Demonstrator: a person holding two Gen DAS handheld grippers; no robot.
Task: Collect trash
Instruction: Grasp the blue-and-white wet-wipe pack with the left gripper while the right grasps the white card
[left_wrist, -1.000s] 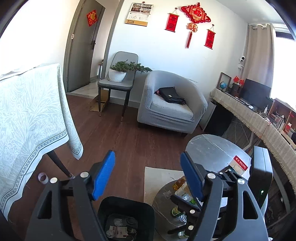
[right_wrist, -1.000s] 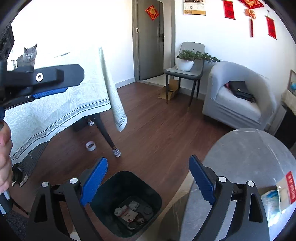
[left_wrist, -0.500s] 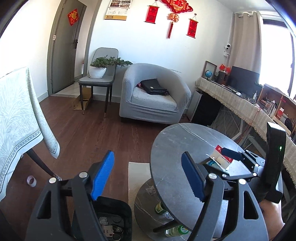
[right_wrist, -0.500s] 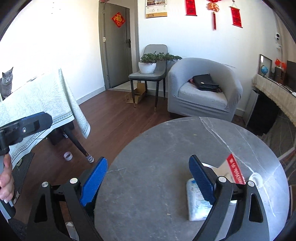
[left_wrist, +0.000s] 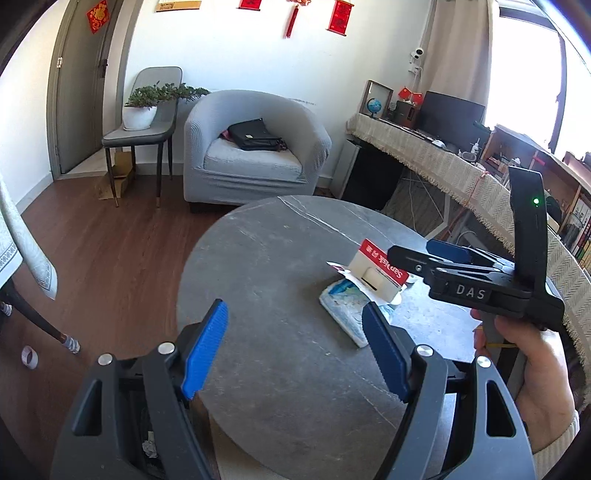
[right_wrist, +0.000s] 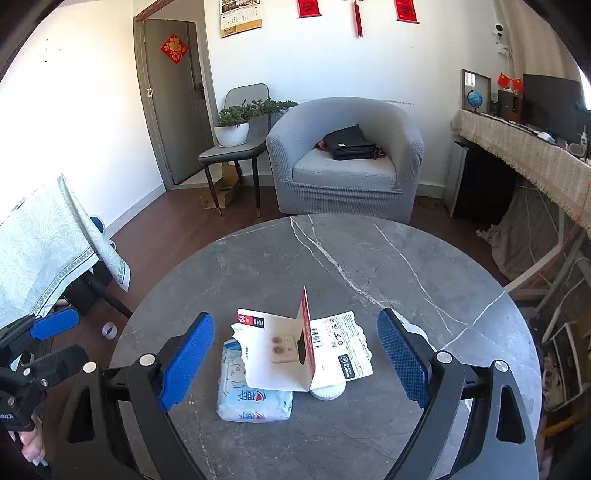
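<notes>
Torn card packaging (right_wrist: 306, 347) is lying near the round table's (right_wrist: 369, 258) middle, its red flap standing upright, overlapping a tissue pack (right_wrist: 251, 398) whose long axis is running toward me. Both my grippers, left (left_wrist: 295, 350) and right (right_wrist: 295, 362), are gaping wide, holding nothing.

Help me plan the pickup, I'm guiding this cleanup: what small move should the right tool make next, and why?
Probably ease the right tool forward and down around the torn card packaging. Its jaws stand open with nothing between them, the packaging lies centred ahead on the round table, atop a tissue pack, and looks like the nearest trash.
</notes>
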